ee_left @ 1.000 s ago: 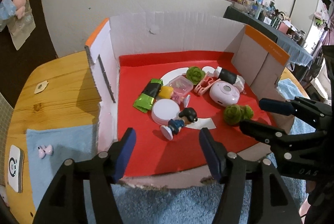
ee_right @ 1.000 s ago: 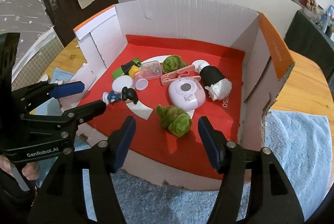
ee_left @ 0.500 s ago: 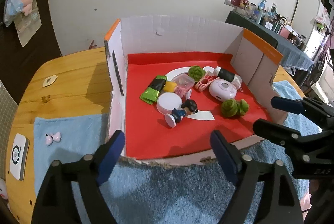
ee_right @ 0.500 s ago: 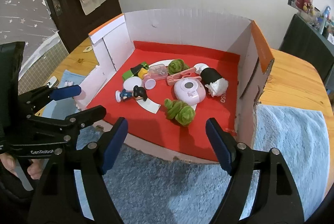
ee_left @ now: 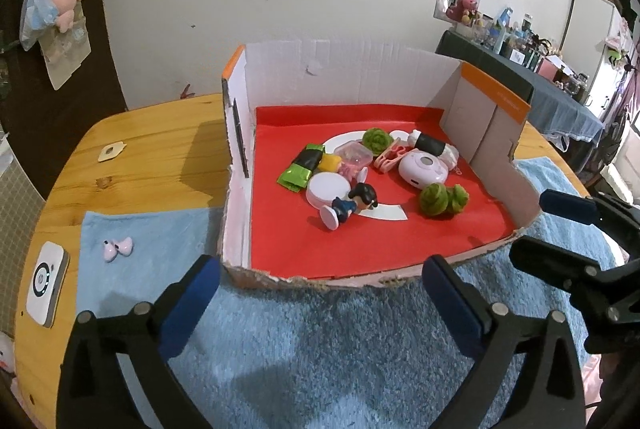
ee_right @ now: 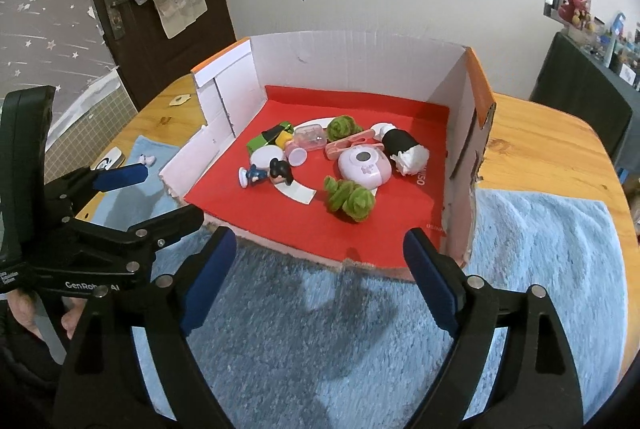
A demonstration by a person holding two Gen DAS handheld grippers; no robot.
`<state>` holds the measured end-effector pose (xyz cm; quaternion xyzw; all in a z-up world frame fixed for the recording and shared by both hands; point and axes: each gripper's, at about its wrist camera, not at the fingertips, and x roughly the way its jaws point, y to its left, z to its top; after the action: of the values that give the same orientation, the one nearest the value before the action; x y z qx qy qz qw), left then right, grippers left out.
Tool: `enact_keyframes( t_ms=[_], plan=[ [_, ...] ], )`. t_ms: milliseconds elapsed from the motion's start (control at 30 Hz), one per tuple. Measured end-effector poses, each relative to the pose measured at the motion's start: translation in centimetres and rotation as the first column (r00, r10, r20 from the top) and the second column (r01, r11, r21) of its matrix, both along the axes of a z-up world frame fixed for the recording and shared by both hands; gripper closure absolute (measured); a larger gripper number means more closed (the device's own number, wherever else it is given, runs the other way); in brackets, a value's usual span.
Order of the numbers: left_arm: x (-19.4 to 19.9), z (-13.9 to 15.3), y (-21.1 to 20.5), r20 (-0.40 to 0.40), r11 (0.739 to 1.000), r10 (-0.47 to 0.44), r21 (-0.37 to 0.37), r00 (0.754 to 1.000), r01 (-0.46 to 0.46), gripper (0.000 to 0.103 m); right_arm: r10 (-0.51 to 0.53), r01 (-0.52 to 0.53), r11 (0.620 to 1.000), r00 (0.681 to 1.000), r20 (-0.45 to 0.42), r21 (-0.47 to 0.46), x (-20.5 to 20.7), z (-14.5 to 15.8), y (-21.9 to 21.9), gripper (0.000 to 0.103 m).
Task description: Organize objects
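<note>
While both the left gripper and right gripper hover over the blue towel with jaws spread and empty, the small toys lie jumbled inside the cardboard box. That fits either gathered-in or awaiting sorting; a pink trinket sits outside.

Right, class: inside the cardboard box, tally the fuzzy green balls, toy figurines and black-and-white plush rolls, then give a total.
Fuzzy green balls: 3
Toy figurines: 1
Black-and-white plush rolls: 1
Total: 5
</note>
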<state>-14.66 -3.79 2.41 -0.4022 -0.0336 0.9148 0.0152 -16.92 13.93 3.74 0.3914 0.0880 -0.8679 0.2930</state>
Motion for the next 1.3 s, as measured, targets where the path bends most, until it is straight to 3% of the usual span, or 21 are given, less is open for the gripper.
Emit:
enact_keyframes(
  t_ms=[200, 667, 833, 1100, 1300],
  plan=[
    [1.0, 0.1, -0.3, -0.010, 1.000, 0.013, 0.015, 1.000, -0.013, 0.000, -0.010, 0.010, 1.000, 1.000, -0.009, -0.014, 1.1, 0.1, 0.4, 0.012],
    [3.2, -0.7, -0.2, 0.001, 0.999, 0.022, 0.030, 1.000, -0.022, 0.000, -0.036, 0.035, 0.999, 0.999, -0.018, -0.006, 3.3, -0.4, 1.0, 0.011],
    [3.7, -1.4, -0.2, 0.016, 0.999, 0.026, 0.040, 1.000, -0.026, 0.000, -0.045, 0.045, 0.999, 0.999, -0.005, 0.002, 3.7, -1.4, 1.1, 0.011],
    [4.9, -2.3, 0.1, -0.003, 0.996, 0.076, -0.039, 0.997, -0.076, 0.000, -0.061, 0.061, 0.998, 0.997, 0.037, 0.011, 3.9, -3.4, 1.6, 0.011],
    [5.1, -3.7, 0.1, 0.045, 0.998, 0.066, -0.001, 0.997, -0.066, 0.000, -0.078, 0.077, 0.997, 0.996, 0.043, 0.024, 4.1, -4.5, 1.9, 0.011]
  ],
)
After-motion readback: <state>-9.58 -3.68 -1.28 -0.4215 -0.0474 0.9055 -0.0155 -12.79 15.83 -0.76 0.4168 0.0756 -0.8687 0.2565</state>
